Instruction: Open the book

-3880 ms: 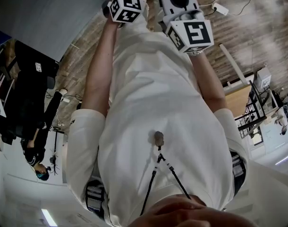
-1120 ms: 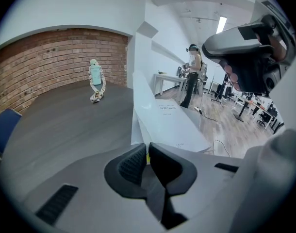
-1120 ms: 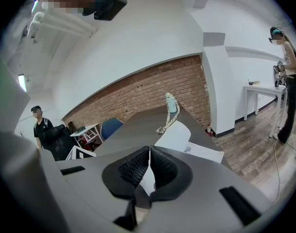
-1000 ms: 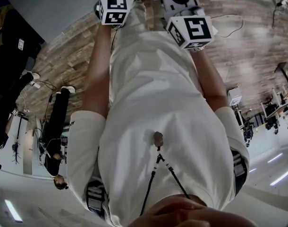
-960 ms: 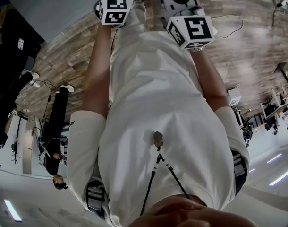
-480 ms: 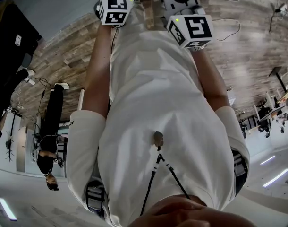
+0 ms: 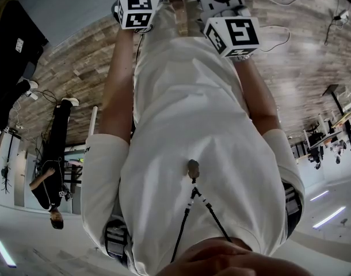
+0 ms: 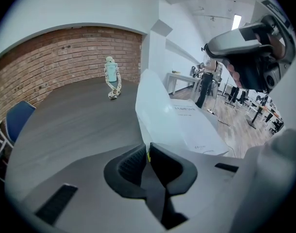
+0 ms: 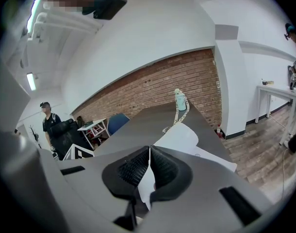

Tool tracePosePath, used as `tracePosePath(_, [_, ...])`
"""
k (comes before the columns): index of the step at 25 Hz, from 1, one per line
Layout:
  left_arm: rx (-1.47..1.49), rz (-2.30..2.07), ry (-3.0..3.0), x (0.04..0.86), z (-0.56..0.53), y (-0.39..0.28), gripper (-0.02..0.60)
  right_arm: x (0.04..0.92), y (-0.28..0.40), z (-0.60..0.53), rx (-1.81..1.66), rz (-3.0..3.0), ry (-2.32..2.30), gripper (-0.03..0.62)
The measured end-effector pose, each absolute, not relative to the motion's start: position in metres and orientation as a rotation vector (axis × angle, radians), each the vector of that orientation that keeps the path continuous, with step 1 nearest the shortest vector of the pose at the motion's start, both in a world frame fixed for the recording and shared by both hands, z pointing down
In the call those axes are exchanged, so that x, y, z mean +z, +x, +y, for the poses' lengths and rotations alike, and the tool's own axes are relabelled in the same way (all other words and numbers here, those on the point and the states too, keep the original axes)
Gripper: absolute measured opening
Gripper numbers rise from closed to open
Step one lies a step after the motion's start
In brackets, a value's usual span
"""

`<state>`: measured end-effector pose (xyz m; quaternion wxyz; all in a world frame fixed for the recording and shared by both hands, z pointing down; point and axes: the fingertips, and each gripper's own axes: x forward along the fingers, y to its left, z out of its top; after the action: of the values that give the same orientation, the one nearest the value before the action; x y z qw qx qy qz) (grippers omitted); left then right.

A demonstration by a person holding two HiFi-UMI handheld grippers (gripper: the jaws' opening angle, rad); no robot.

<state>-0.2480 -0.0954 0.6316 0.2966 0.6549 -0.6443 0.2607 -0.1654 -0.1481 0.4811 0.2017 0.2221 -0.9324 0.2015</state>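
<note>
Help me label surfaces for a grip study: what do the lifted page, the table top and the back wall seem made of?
The lifted page: thin white paper, smooth, faintly sheened; it bends and stands in a curve. The table top: dark grey, matte, likely laminate or painted board; material uncertain. The back wall: red-brown brick, rough, with visible mortar lines.

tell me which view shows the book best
Left gripper view: the book shows its printed face, one page pinched in the left gripper. Right gripper view shows only a curled page; head view shows none.
</note>
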Motion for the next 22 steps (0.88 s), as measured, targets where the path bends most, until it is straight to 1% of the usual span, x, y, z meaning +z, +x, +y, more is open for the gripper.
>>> tracePosePath(22, [0.678, -1.793, 1.619, 0.634, -0.101, -0.293, 0.041, 0.483, -0.194, -0.164, 0.555, -2.6, 0.539, 0.037])
